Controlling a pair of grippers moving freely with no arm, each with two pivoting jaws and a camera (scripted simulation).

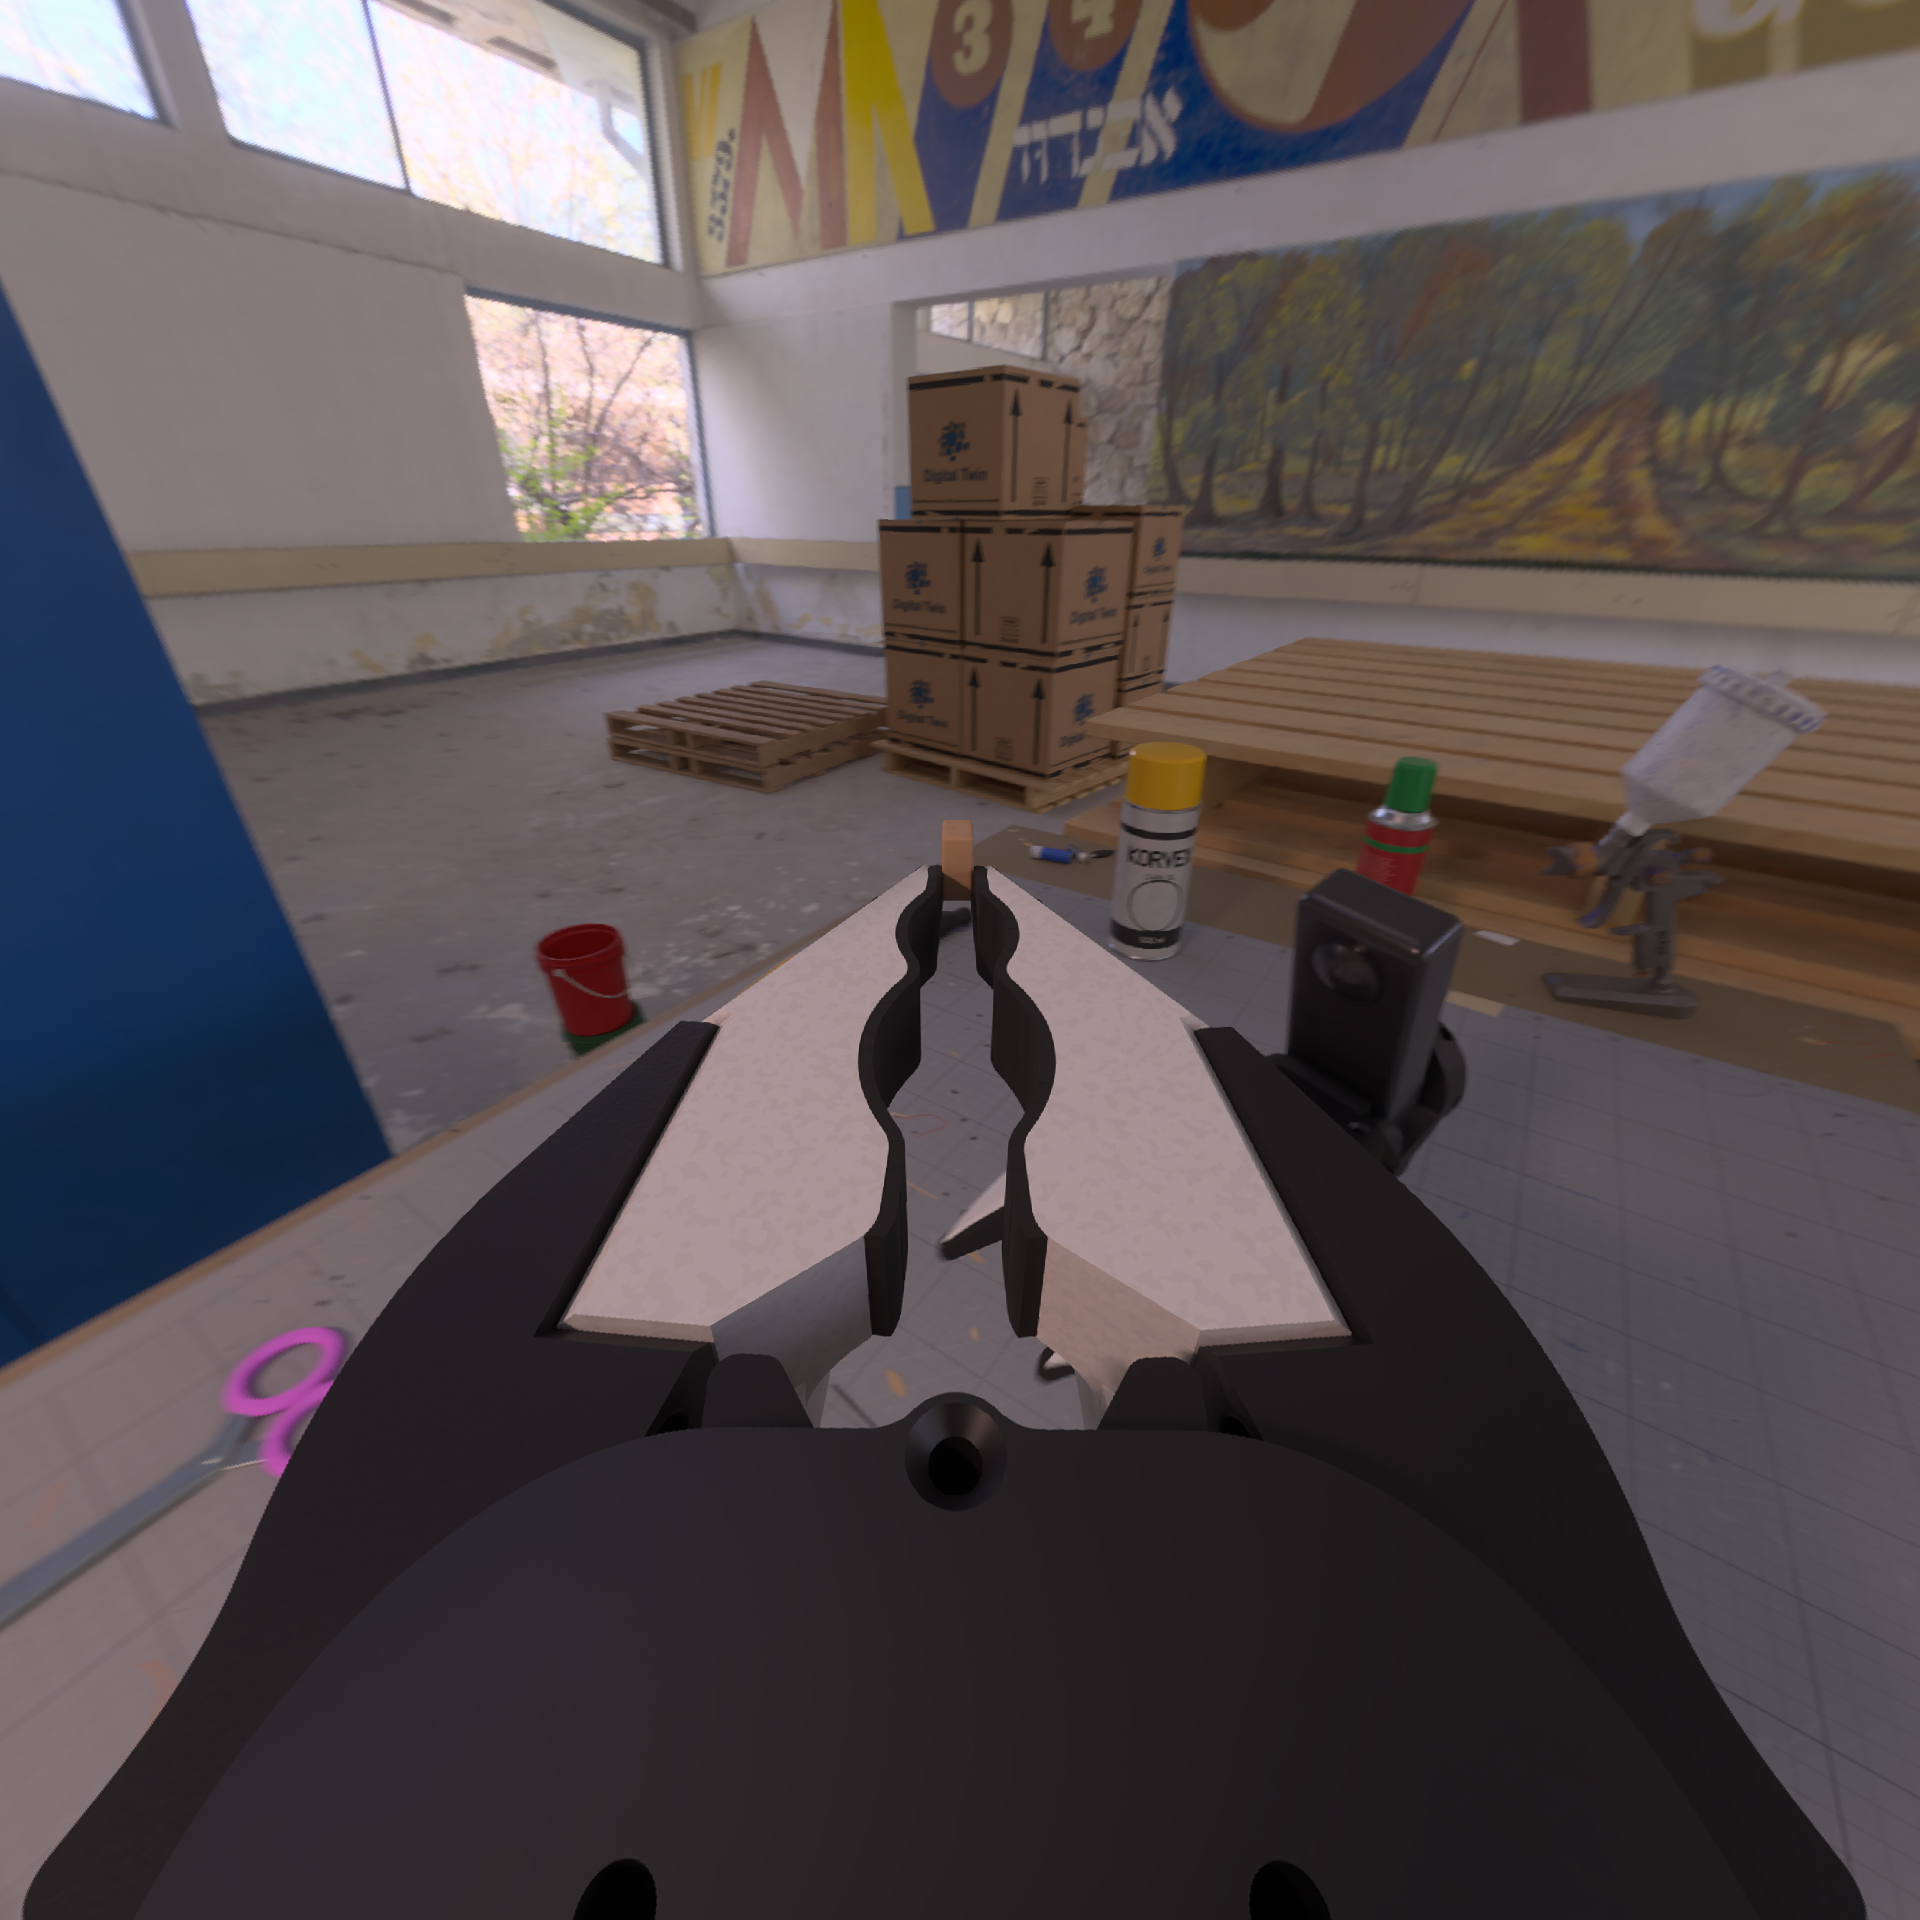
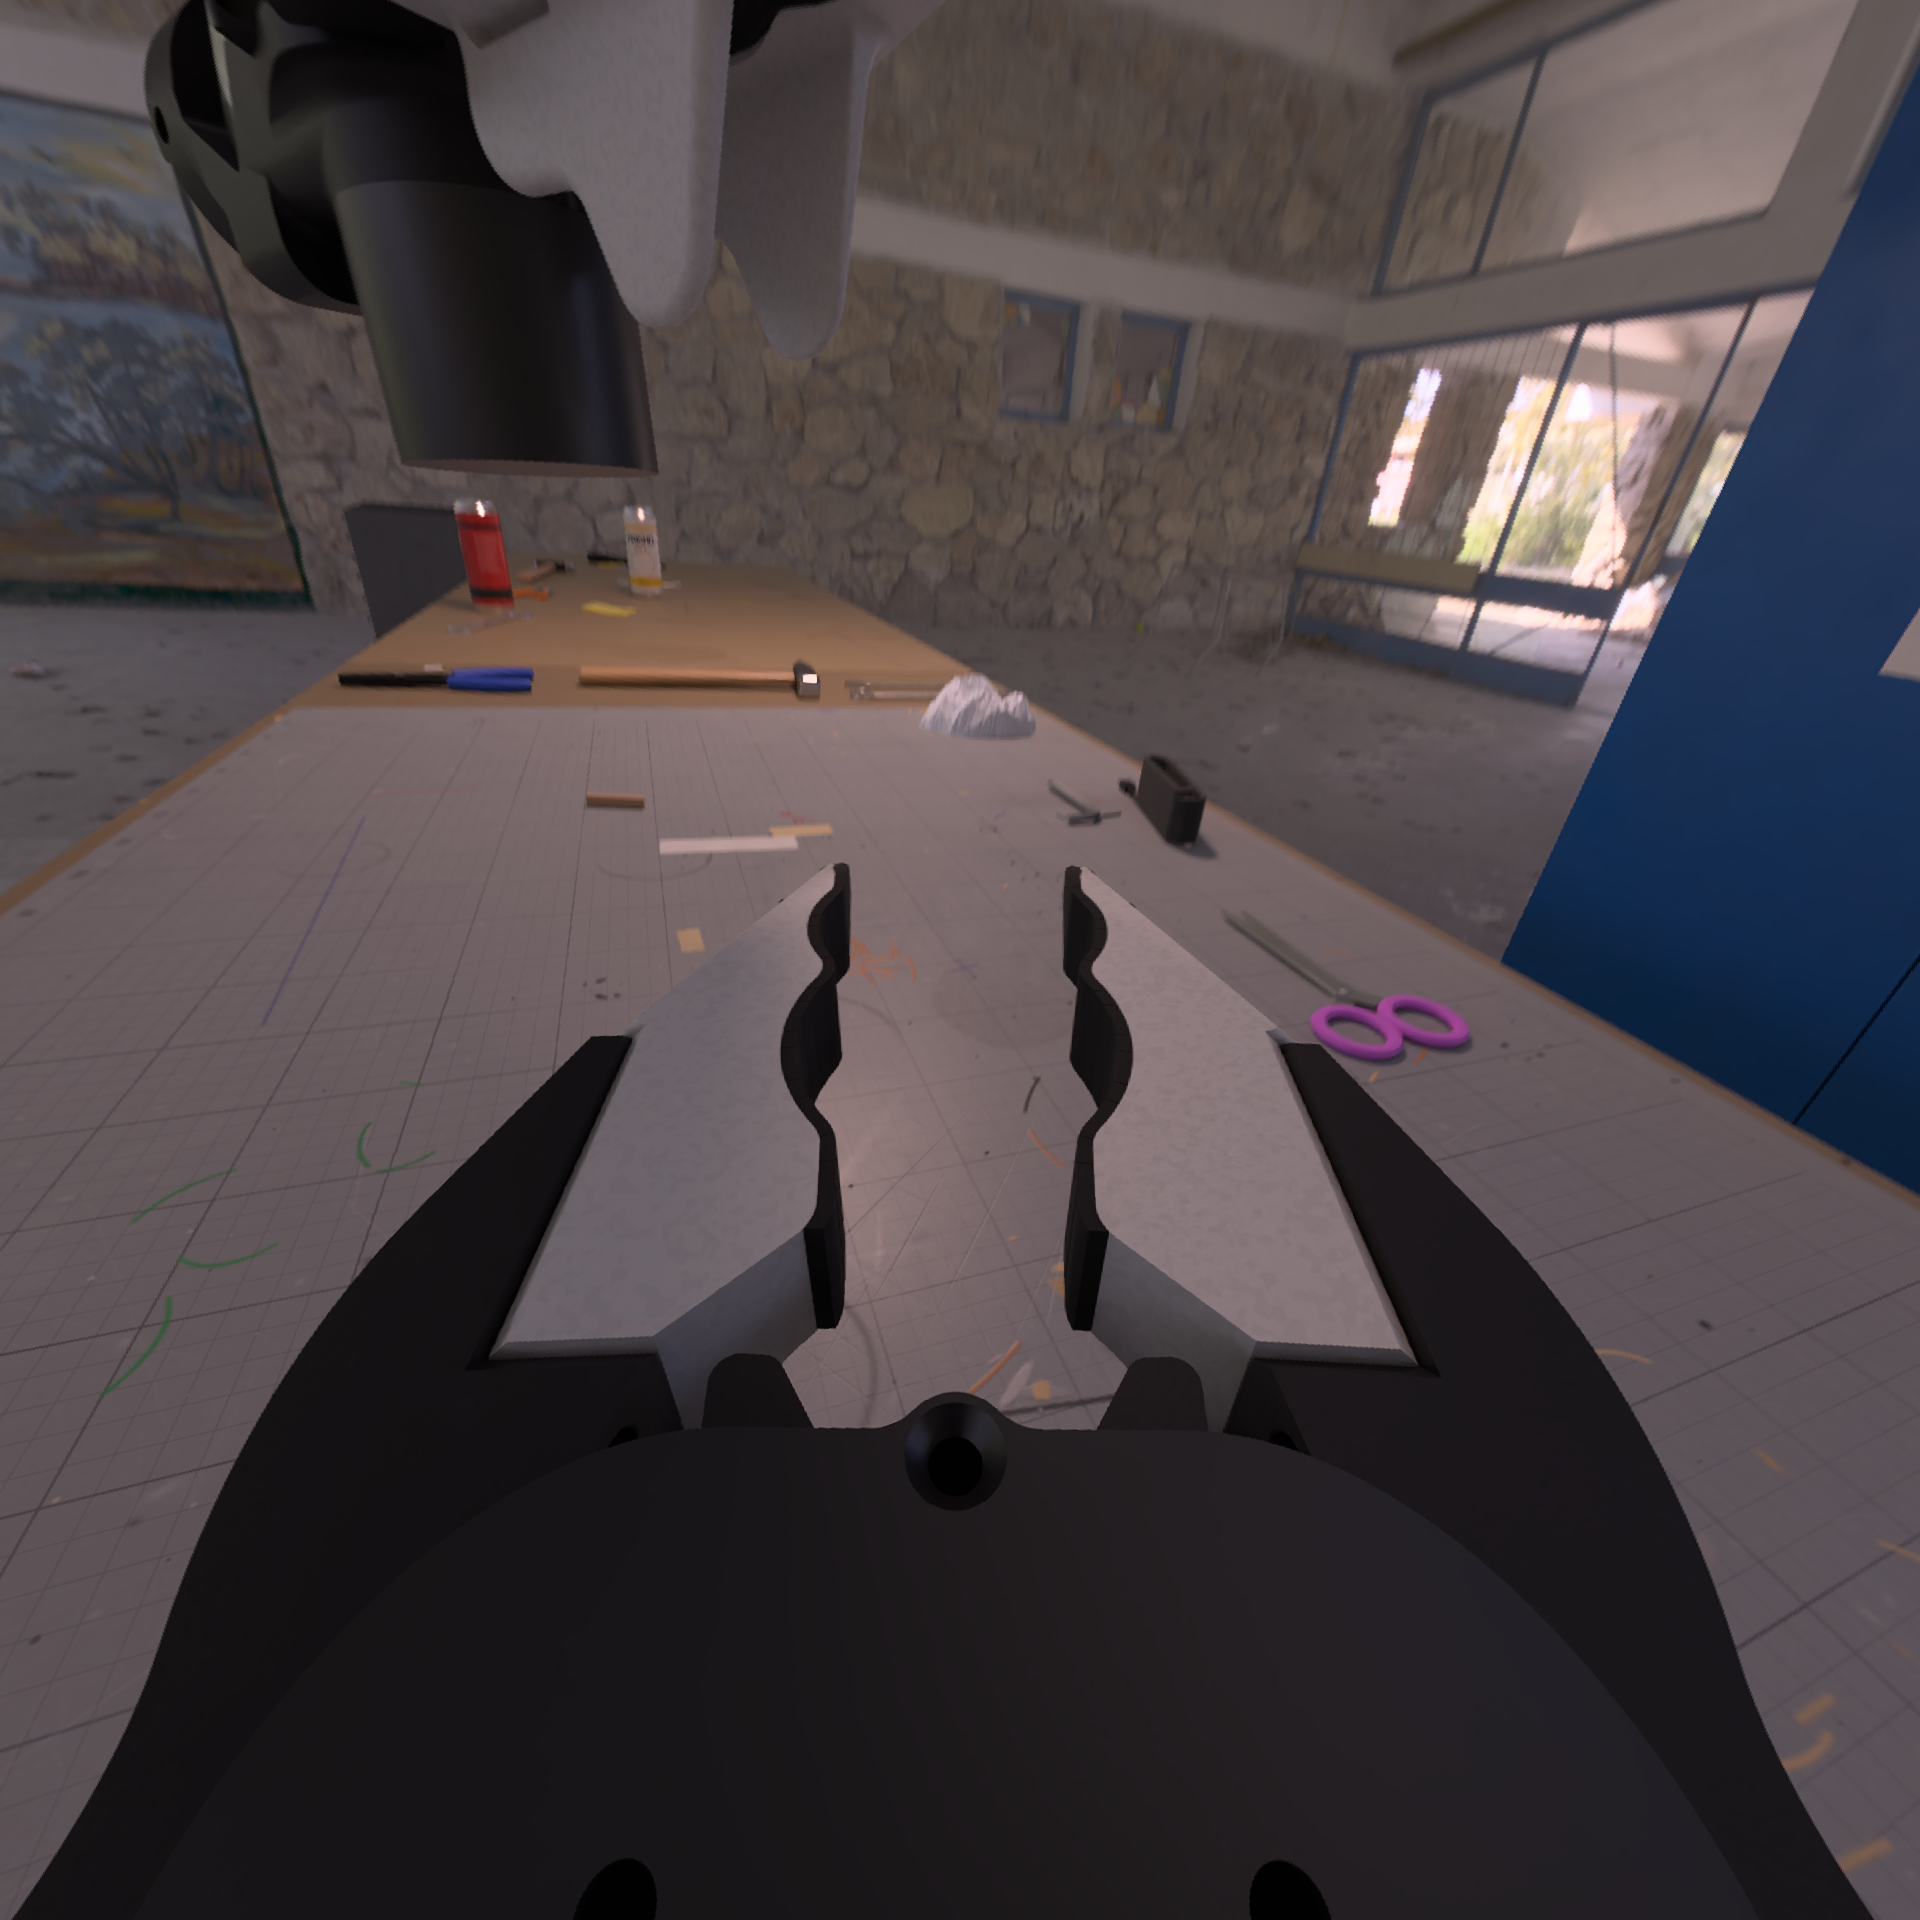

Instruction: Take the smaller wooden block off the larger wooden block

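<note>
A: Item one, step in hand?

B: Left gripper (image 1: 956,891), fingers drawn in on a small tan wooden block (image 1: 956,854) pinched at the tips. The block rides above the bench, so the lift looks done or nearly so. The larger wooden block is not visible in either view; probably hidden under the fingers.

A: Item two, right gripper (image 2: 956,883)?

B: Jaws apart, nothing between them, hovering low over the mat.

A: Next move?

B: By my reading, carry the small block sideways clear of the larger one, lower it onto a bare patch of mat, then release. Care needed: only the tips grip it.

A: Surface?

B: Grey gridded cutting mat (image 2: 416,1039) on a long workbench, scuffed with pen marks. Purple-handled scissors (image 2: 1387,1023), hammer (image 2: 698,678), blue-handled pliers (image 2: 447,680), yellow-capped spray can (image 1: 1155,847), green-capped can (image 1: 1397,824), spray gun on a stand (image 1: 1662,821).

A: Room?

B: Hall with stone wall, landscape mural, stacked cardboard boxes (image 1: 1013,582) on pallets, red bucket (image 1: 584,977), blue panel (image 1: 125,883).
</note>
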